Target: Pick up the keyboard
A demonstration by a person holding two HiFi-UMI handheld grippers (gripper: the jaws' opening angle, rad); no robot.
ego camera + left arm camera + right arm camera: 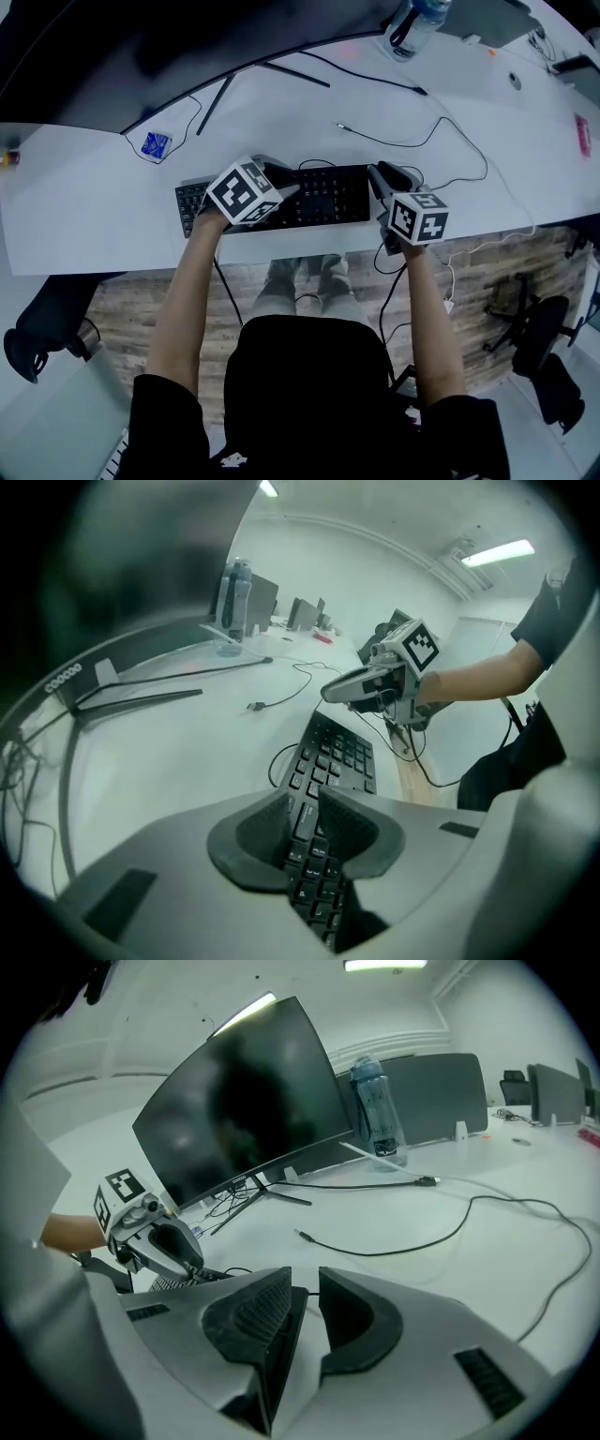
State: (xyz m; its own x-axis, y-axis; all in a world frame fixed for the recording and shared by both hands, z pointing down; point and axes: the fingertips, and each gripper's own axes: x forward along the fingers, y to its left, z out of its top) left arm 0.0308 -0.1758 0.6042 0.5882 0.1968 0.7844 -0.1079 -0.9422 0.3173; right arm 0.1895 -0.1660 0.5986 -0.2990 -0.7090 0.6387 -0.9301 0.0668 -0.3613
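A black keyboard (323,199) lies flat near the front edge of the white desk (84,216). My left gripper (286,178) is over its left half, pointing right and down. In the left gripper view the jaws (302,822) stand partly apart with the keys (337,752) showing in the gap; I see no pad pressing. My right gripper (380,178) is at the keyboard's right end. In the right gripper view the keyboard's dark end (292,1335) lies between the jaws (305,1312) against the left pad, with a gap to the right pad.
A curved monitor (141,56) on a thin-legged stand fills the desk's back left. A water bottle (412,23) stands behind it. A loose black cable (412,141) snakes across the desk beyond the keyboard. A blue packet (156,143) lies at left. An office chair (534,328) is on the floor.
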